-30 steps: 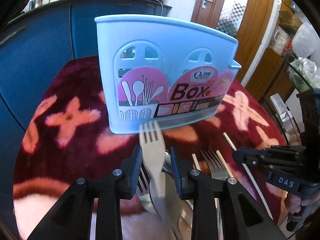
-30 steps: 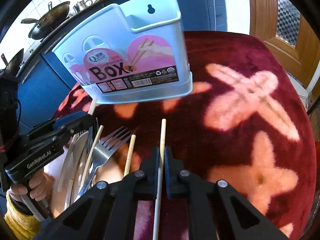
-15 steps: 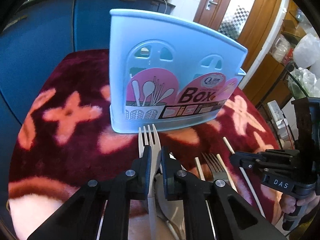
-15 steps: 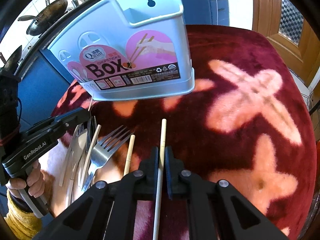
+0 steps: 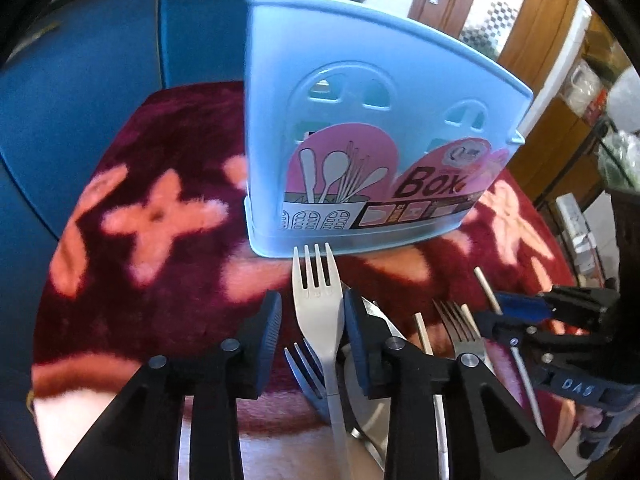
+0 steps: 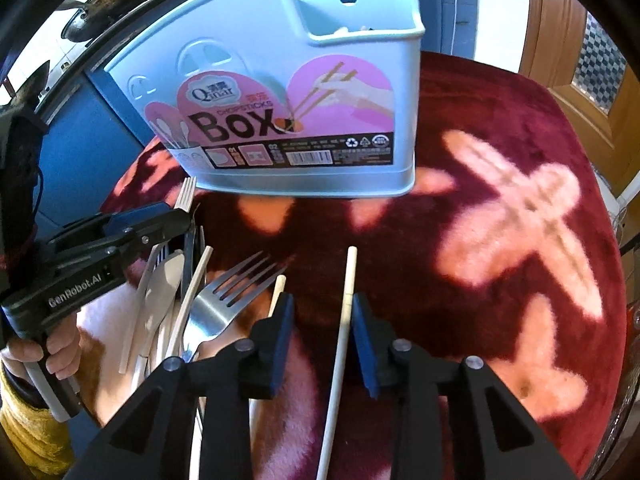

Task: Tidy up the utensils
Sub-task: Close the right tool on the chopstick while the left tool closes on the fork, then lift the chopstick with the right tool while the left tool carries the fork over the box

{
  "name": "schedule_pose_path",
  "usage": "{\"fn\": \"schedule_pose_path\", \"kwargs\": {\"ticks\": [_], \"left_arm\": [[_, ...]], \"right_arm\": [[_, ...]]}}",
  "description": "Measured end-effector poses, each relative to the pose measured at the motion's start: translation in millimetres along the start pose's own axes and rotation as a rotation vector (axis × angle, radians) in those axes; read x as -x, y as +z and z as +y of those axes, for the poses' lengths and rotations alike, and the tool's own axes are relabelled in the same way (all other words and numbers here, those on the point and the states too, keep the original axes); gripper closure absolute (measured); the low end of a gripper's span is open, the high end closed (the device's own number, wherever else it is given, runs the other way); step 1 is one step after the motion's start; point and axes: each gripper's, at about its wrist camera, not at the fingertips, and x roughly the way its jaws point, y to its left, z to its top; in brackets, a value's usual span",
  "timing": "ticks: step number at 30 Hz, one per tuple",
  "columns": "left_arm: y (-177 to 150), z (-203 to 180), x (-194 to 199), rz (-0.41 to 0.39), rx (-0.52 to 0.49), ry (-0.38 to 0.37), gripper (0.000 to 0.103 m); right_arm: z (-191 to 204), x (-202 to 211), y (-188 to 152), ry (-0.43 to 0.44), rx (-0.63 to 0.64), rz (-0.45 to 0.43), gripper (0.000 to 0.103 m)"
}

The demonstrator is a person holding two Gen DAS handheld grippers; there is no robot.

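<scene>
Kitchen worktop, covered with a deep red plush cloth patterned in pink crosses; blue cabinets and a wooden door behind.

Item 1: pale matte fork, tines toward the holder, lying between the jaws of the left tool. Jaws have just been opening; the left pad stands clear of the fork, which lies against the right one, so the fork reads as released.

Item 2: long pale wooden chopstick, lying between the jaws of the right tool. Jaws likewise just opened, a gap on the left; released.

Judgement: both grips were let go, so lifting has not begun; re-seating seems likely.

Item 3: light blue plastic utensil holder, labelled "Box", upright just beyond both pieces.

Item 4: steel fork and further chopsticks, loose between the tools.
</scene>
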Motion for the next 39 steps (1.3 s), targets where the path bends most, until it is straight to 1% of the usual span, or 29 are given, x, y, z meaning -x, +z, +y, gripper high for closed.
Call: {"fn": "schedule_pose_path", "kwargs": {"ticks": [1, 2, 4, 5, 8, 11, 14, 17, 21, 25, 30, 39], "left_arm": [[0, 2, 0, -0.001, 0.007, -0.012, 0.072], [0, 4, 1, -0.006, 0.016, -0.036, 0.077], [-2, 6, 3, -0.014, 0.028, -0.068, 0.077], [-3, 6, 4, -0.019, 0.027, -0.072, 0.077], [-9, 5, 10, -0.045, 0.02, -0.089, 0.077], [-16, 0, 24, -0.088, 0.008, -0.099, 0.077], [-20, -6, 36, -0.129, 0.0, -0.104, 0.077], [-27, -9, 56, -0.189, -0.002, -0.12, 0.077], [-35, -11, 78, -0.255, 0.005, -0.136, 0.077], [-43, -14, 96, -0.315, 0.0, -0.142, 0.077], [-54, -21, 116, -0.379, -0.02, -0.139, 0.078], [-54, -25, 149, -0.478, -0.038, -0.151, 0.078]], "right_arm": [[1, 0, -1, -0.005, 0.005, -0.009, 0.075], [1, 1, -2, -0.011, 0.006, -0.015, 0.08], [-2, 3, -4, -0.013, 0.002, -0.03, 0.093], [-4, 3, -4, -0.006, -0.007, -0.033, 0.095], [-14, 9, -8, 0.043, -0.05, -0.054, 0.096], [-19, 14, -13, 0.063, -0.071, -0.08, 0.097], [-25, 24, -20, 0.097, -0.097, -0.122, 0.097], [-28, 38, -27, 0.117, -0.122, -0.184, 0.097], [-22, 58, -32, 0.118, -0.131, -0.283, 0.097], [-13, 72, -36, 0.11, -0.126, -0.365, 0.097], [-6, 90, -36, 0.105, -0.111, -0.437, 0.097], [15, 128, -35, 0.062, -0.046, -0.573, 0.097]]}}
